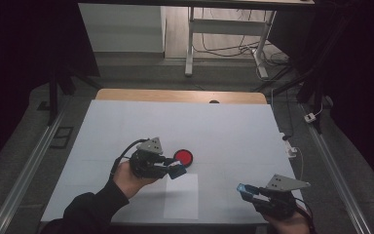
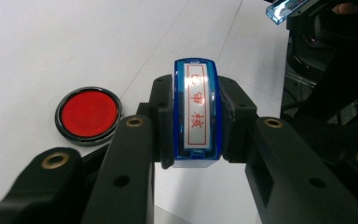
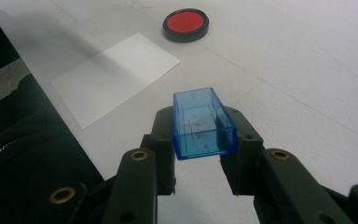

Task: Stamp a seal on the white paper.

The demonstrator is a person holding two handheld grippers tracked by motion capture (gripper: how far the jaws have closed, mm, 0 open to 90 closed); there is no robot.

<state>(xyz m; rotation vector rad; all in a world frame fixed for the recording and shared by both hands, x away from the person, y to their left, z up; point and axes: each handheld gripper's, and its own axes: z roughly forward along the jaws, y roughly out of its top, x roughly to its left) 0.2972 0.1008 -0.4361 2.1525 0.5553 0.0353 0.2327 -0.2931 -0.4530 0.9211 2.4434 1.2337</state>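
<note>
- Left gripper: fingers clamped on a blue stamp, one pressing each long side, label with red characters facing the camera.
- Same stamp, from above, jutting past the fingertips of the left gripper, its far end just beside the red ink pad.
- Ink pad off to the left of those fingers, lying flat on the white table, round, black rim, red surface uncovered.
- Right gripper: fingers closed on a clear blue stamp cap, hollow side up, faint red smears inside.
- Cap held above the table, well apart from the stamp.
- White paper sheet ahead and left of the right fingers, flat on the table; ink pad farther ahead beyond it.
- Paper between the two grippers, just below the left fingertips.
</note>
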